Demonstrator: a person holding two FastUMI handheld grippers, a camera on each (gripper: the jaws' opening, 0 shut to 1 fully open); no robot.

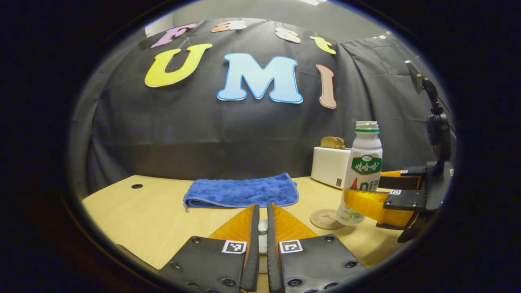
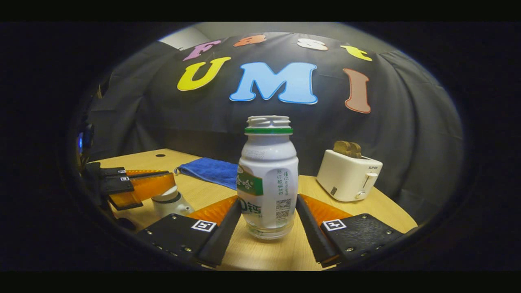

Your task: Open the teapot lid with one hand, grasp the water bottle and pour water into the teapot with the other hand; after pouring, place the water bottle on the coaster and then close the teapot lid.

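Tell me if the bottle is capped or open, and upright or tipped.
Open and upright: the bottle shows bare neck threads with no cap, and stands straight on the table between the right gripper fingers.

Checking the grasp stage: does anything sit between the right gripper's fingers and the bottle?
Nothing visible does. The bottle stands upright between the right gripper's fingers, with bare table beneath and no object in the gap.
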